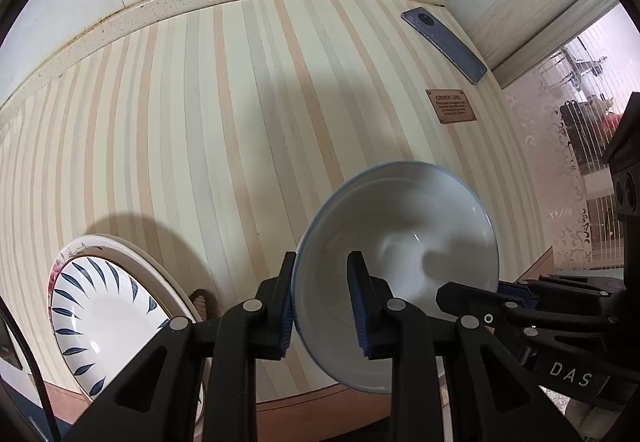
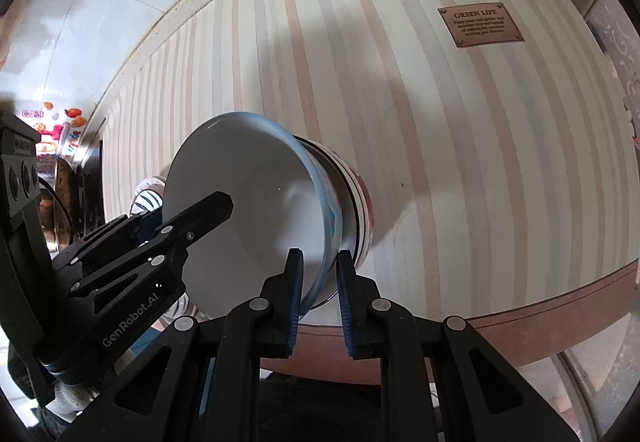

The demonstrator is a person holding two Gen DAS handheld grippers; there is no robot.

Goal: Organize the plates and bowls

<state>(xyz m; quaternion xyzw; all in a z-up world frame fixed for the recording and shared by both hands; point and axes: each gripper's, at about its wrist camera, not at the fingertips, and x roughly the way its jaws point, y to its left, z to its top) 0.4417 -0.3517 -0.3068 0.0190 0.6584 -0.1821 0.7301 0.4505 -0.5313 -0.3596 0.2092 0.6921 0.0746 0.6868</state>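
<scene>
Striped in cream, grey and pale pink, the table (image 1: 240, 113) ran back to a speckled stone edge and a white tiled wall. At its far corner lay a blue phone (image 1: 444, 43), and near it a small brown plaque (image 1: 451, 106) lettered "GREEN LIFE". A white bowl (image 1: 400, 274) with a thin blue line along its rim was tipped on its side over the table's near edge, its glossy, unmarked interior facing both cameras. The left gripper (image 1: 322, 306) pinched the bowl's rim, one blue ribbed pad outside the wall and one inside. In the right wrist view the same white bowl (image 2: 256, 217) nested in a stack with a metal bowl (image 2: 347, 201) and an outer bowl (image 2: 362, 209) marked with dark bands and a red pattern. The right gripper (image 2: 318, 298) had its jaws around the lower edge of this stack; the left pad lay against the white interior, but contact on the outer side could not be confirmed. To the left of the grippers, a white plate (image 1: 104, 326) with dark blue leaf strokes radiating around its border rested on a larger plate (image 1: 140, 266) with a gold-lined, floral rim.
</scene>
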